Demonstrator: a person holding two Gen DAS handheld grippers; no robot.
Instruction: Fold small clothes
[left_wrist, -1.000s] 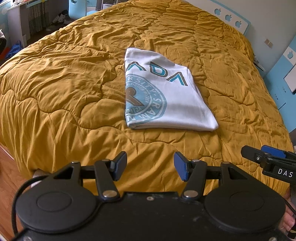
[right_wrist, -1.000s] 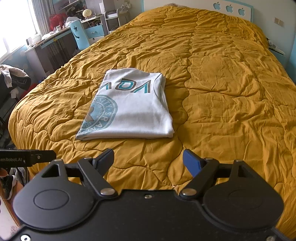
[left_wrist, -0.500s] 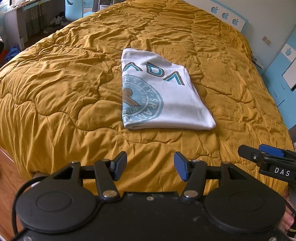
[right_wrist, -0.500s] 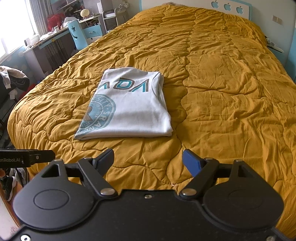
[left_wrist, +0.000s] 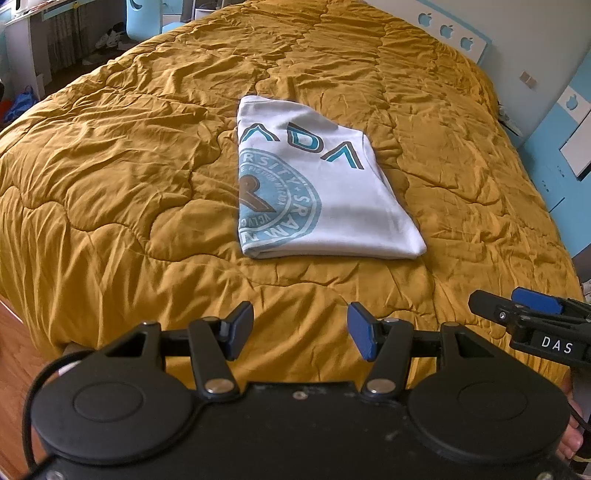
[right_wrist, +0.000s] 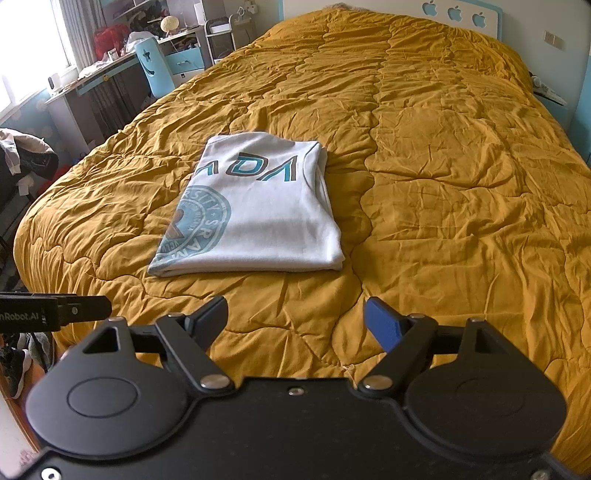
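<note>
The white T-shirt (left_wrist: 317, 192) lay folded at 12 o'clock on the mustard quilt (left_wrist: 129, 177); the left gripper (left_wrist: 300, 330) and right gripper (right_wrist: 295, 319) hung wide open, empty, apparently finished.

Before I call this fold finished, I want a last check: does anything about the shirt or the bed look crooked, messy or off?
Nothing stands out. The white T-shirt lies folded into a compact rectangle, flat on the mustard quilt. The quilt is only wrinkled. Both left tongs and right tongs are open, clear of the shirt.
</note>
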